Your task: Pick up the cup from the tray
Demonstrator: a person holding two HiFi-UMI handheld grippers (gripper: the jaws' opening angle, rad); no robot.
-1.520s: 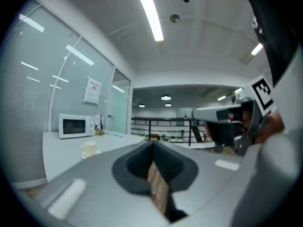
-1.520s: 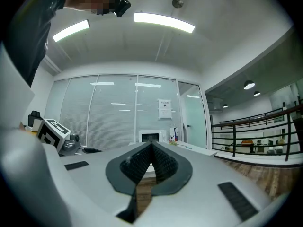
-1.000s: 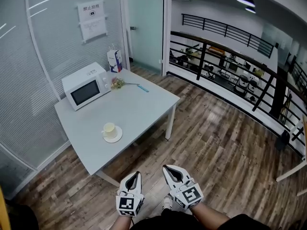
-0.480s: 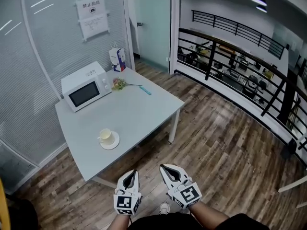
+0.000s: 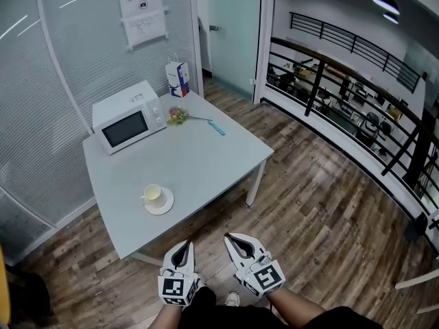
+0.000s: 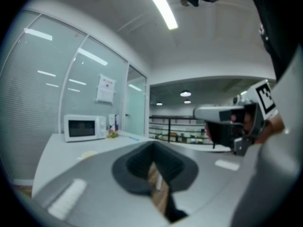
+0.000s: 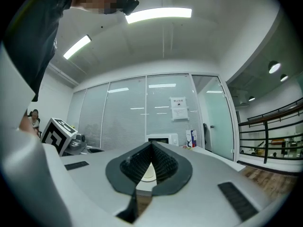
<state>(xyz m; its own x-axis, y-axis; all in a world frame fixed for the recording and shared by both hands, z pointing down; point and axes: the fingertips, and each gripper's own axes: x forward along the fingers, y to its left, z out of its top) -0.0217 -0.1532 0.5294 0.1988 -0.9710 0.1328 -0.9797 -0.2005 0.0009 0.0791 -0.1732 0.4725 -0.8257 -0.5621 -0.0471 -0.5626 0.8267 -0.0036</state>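
A pale cup (image 5: pixel 153 195) stands on a white saucer (image 5: pixel 164 204) near the front left of the grey table (image 5: pixel 199 160). Both grippers hang low in the head view, short of the table's near edge and well apart from the cup. My left gripper (image 5: pixel 186 246) is shut with nothing in it. My right gripper (image 5: pixel 232 239) is beside it, also shut and empty. In the left gripper view the cup (image 6: pixel 88 154) is small and far off beyond the shut jaws. In the right gripper view the saucer (image 7: pixel 148 173) shows past the jaw tips.
A white microwave (image 5: pixel 129 117) sits at the table's far left, with a small carton (image 5: pixel 178 78), flowers (image 5: pixel 178 115) and a blue pen (image 5: pixel 217 129) behind. Frosted glass walls stand at left. A black railing (image 5: pixel 343 81) borders the wooden floor at right.
The head view has shifted, so the table and the cup sit a little further right in the frame. Both grippers stay shut and low, slightly lower in the frame.
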